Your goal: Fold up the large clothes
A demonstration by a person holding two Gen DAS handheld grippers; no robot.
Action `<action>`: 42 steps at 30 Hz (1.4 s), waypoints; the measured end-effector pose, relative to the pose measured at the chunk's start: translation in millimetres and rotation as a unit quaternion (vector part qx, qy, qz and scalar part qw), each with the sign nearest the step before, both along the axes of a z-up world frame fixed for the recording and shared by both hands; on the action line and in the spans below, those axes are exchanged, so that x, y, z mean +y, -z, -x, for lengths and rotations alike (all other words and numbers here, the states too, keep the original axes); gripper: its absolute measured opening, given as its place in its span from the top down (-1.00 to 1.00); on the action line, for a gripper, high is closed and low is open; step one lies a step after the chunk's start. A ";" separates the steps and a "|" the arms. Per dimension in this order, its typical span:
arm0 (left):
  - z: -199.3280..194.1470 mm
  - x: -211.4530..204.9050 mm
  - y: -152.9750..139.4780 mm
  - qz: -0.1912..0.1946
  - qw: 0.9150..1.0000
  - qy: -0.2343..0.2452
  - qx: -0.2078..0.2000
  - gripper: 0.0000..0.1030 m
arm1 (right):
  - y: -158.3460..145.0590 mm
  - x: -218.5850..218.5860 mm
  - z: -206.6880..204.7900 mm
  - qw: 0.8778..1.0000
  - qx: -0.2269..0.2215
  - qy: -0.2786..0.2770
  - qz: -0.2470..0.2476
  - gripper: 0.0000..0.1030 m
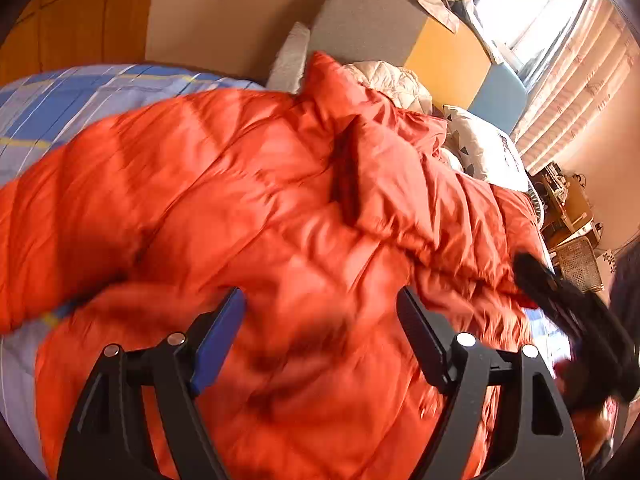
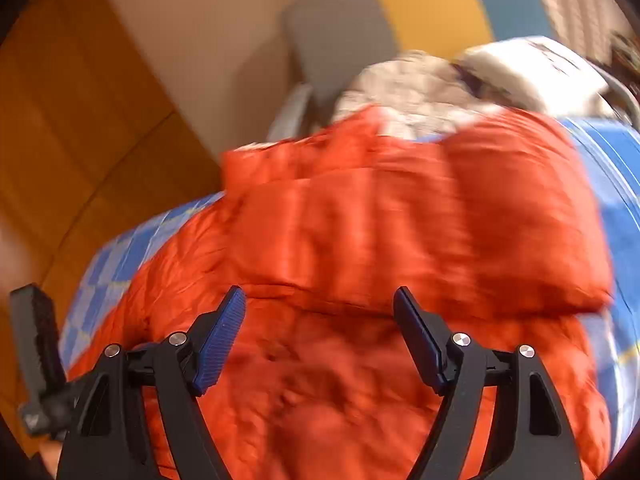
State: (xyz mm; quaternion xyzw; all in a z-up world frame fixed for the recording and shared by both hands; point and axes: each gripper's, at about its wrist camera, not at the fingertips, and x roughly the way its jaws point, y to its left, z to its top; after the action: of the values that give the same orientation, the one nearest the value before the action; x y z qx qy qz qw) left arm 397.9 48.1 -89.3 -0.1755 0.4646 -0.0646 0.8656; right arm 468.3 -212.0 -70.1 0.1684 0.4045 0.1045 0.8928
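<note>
**Both grippers let go, orange jacket half-folded on the bed**

Black fingers with blue pads fill the bottom of both wrist views, and under them is the one thing that matters: a big orange puffer jacket spread over the bed with its blue checked sheet. The left gripper has its jaws spread wide with nothing pinched, just fabric below. Same for the right gripper: jaws apart, nothing between the pads. A section of the jacket looks flipped over the body, so I'd guess one fold is in.

What could go wrong: puffy stuff springs back. With nobody holding it, that flap could slide open again. Grab only the top layer next and the fold skews. The jacket also reaches close to the mattress edge in the right view, so a hard tug might drag it off.

Count: one jacket, two grippers, one white quilted item and one patterned pillow by the headboard.
</note>
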 end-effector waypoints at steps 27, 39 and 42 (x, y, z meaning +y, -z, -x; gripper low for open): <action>-52.4 28.3 3.2 -0.008 0.998 -0.057 -0.021 0.91 | 25.7 -90.8 -27.0 0.992 0.037 0.123 0.011 -0.16; -43.6 41.5 31.2 -0.054 0.995 -0.082 0.011 0.44 | 58.8 -56.6 -55.6 0.983 0.088 0.107 0.118 -0.25; -25.0 44.9 17.1 -0.055 0.994 -0.091 -0.012 -0.01 | 45.4 -55.5 -44.6 0.983 0.075 0.108 0.126 -0.44</action>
State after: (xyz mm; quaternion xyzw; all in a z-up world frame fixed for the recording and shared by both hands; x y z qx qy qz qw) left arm 422.9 93.0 -106.4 -0.1685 0.4391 0.0376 0.8817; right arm 512.9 -267.5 -115.5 0.1043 0.4596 -0.0571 0.8801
